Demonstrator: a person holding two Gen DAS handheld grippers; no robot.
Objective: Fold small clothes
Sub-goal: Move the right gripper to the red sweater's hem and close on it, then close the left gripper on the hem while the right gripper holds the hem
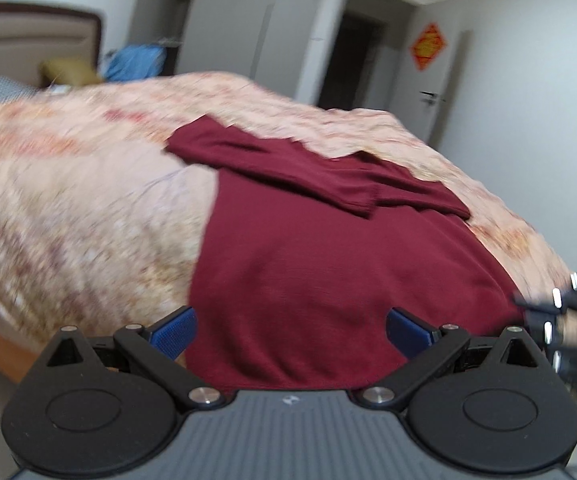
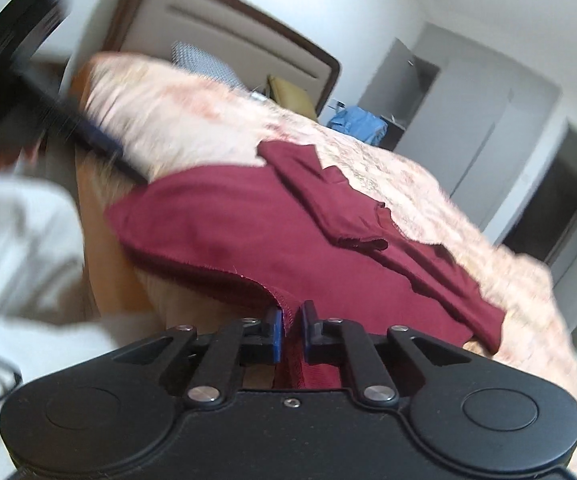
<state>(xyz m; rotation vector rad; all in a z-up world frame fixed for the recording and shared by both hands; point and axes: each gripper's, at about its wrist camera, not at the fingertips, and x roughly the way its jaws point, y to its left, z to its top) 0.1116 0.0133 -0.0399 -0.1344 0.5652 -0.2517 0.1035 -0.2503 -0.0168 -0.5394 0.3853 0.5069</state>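
A dark red, thin knit long-sleeved garment [image 1: 320,264] lies spread on a bed covered with a pale pink and orange floral quilt [image 1: 88,184], its body running toward the near edge and both sleeves already laid across the upper part. The right gripper [image 2: 291,330] has its blue-padded fingers [image 2: 275,336] closed on the hem at the garment's near corner, the stitched edge caught between them and drawn slightly off the bed edge. The left gripper [image 1: 290,330] hovers just above the opposite side of the hem with its fingers [image 1: 174,334] spread wide and nothing between them; the cloth lies below the gap but is not pinched. Both views are blurred by motion, so finer contact is hard to judge. The step in hand looks like taking hold of the bottom hem at both corners, ready to fold the body up over the sleeves. The next move calls for the left fingers to drop onto their corner and close on it, then for both grippers to lift together and carry the hem evenly toward the collar end, keeping the edge taut so the folded sleeves are not dragged out of place.
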